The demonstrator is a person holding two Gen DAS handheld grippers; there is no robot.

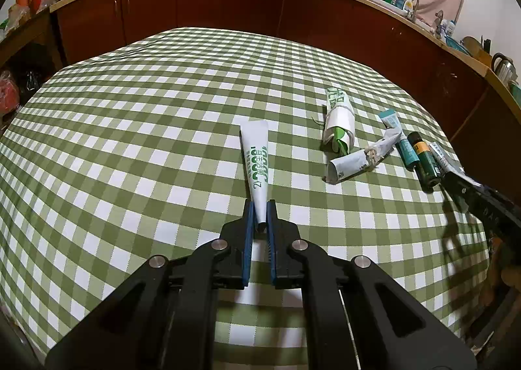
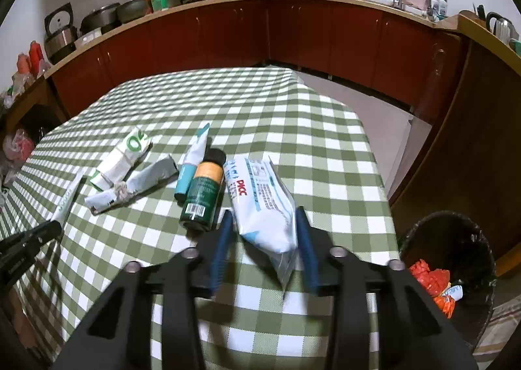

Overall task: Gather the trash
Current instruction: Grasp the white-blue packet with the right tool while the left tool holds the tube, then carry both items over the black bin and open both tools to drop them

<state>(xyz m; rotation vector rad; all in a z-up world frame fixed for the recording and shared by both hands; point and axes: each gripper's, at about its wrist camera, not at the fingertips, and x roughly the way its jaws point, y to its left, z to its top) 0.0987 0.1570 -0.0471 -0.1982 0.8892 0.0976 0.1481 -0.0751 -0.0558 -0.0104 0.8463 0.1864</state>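
A white tube with green print (image 1: 257, 155) lies on the green checked tablecloth (image 1: 146, 142), and my left gripper (image 1: 260, 207) is shut on its narrow near end. A white and blue wipes pack (image 2: 260, 200) sits between the blue pads of my right gripper (image 2: 264, 220), which press its sides near the table's right edge. Just left of the pack lie a dark green bottle (image 2: 203, 191), a teal tube (image 2: 192, 168) and two crumpled paper wrappers (image 2: 130, 181). The left gripper (image 2: 49, 228) also shows at the left edge of the right wrist view.
A dark bin (image 2: 449, 223) with orange trash stands on the floor right of the table. Red-brown cabinets (image 1: 228, 2) with pots and bottles on the counter run behind the table. The table's far half holds nothing.
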